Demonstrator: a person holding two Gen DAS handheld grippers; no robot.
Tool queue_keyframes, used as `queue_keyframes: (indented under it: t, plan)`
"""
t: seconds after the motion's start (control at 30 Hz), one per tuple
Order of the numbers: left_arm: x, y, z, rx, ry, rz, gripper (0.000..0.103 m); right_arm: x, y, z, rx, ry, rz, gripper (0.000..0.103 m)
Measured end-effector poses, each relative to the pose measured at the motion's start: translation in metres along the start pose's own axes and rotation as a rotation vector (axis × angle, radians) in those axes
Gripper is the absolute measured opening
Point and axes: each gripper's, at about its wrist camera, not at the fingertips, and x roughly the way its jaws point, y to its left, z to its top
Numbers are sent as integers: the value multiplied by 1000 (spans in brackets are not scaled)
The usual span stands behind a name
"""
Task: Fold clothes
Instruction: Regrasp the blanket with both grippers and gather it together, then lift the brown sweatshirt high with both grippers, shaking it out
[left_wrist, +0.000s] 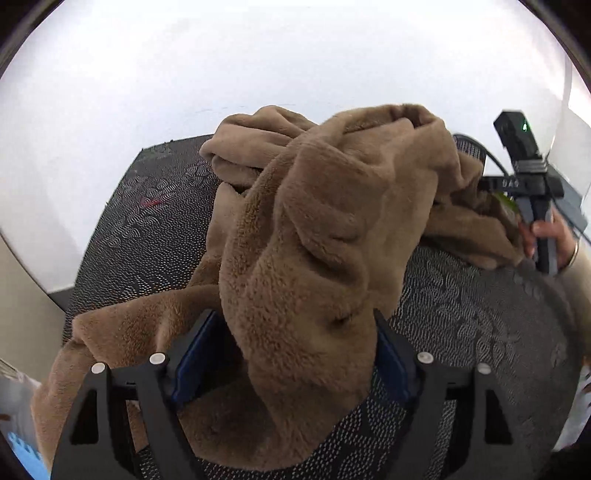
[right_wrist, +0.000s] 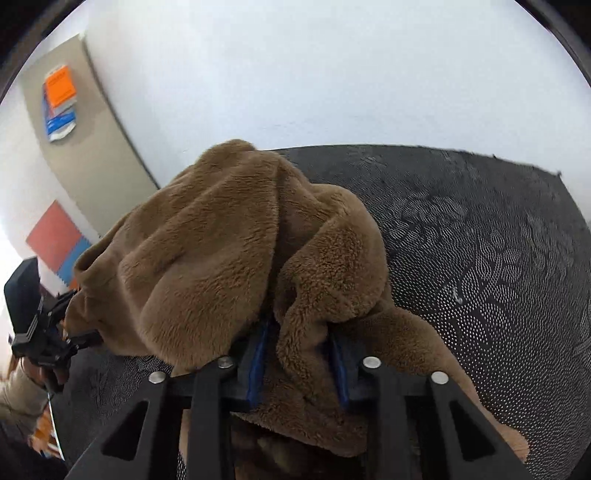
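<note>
Garment: a brown fleece garment (left_wrist: 325, 229), bunched and rumpled, lifted in folds over a dark patterned tabletop (left_wrist: 480, 317), with lower parts draping onto it.
Left claw: the left claw (left_wrist: 299, 354) has its 2 black fingers with blue pads (left_wrist: 192, 369) standing apart, and a thick hanging fold of the fleece fills the gap between them; the pads touch the fold on both sides, so it pinches the garment.
Right claw: the right claw (right_wrist: 299, 365) pinches a narrower fold of the same fleece between its 2 blue pads (right_wrist: 256, 363), which stand closer together than the left pair.
Cloth near the left claw: 1 flap spreads to the left and down past the left finger, over the near edge of the tabletop.
Cloth near the right claw: a tail of fleece runs to the lower right across the tabletop.
Other claw, seen from the left wrist: the right claw's body sits at the far right edge of the garment, gripped by a hand (left_wrist: 554, 236) in a light sleeve; a green light glows on its top.
Other claw, seen from the right wrist: the left claw's body sits at the far left, at the garment's edge; its fingers are hidden by fleece.
Tabletop: black with a fine pale dotted pattern; a small red mark (left_wrist: 151, 201) lies on it left of the garment.
Surroundings: a white wall (right_wrist: 295, 74) behind; a beige panel (right_wrist: 99, 147) with orange and blue papers (right_wrist: 59, 99) at the left.
</note>
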Motion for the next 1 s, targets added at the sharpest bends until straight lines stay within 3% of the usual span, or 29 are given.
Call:
queue_keyframes:
  t: [0.03,0.1,0.27,0.43,0.47,0.53,0.57,0.6,0.63,0.67,0.7,0.93,1.0]
  plan:
    - [-1,-2,-1,-1,-2,1,82,-1,-2,2,14,-8,-18,38]
    - [-1,-3,-1,2,-1,4,82,-7,-3,6,8,-28,-90,60]
    - [2,-2,-2,0,0,2,82,-13,-6,21,-35,-46,-240,80]
    - [4,1,0,-9,-4,-5,82,12,-30,39,41,62,-83,80]
    - [4,1,1,-14,-8,-9,83,17,-34,39,61,75,-44,79]
    - [5,5,3,-49,-19,-19,81,7,-33,34,74,25,-44,54]
    - [5,7,4,-73,-24,-25,68,2,-32,31,80,0,-44,30]
    - [4,10,5,-101,-29,-33,56,-3,-31,28,86,-25,-43,23]
    - [4,14,8,-133,-38,-36,36,-8,-31,25,93,-50,-43,20]
    - [2,17,10,-163,-51,-34,31,-13,-30,22,98,-76,-44,18]
    - [-1,19,11,-191,-68,-31,28,-30,-20,21,78,-136,-101,17]
    - [-50,21,29,-294,-259,48,22,-144,50,7,-64,-554,-501,15]
    - [-75,15,35,-297,-338,62,21,-172,74,2,-89,-652,-567,15]
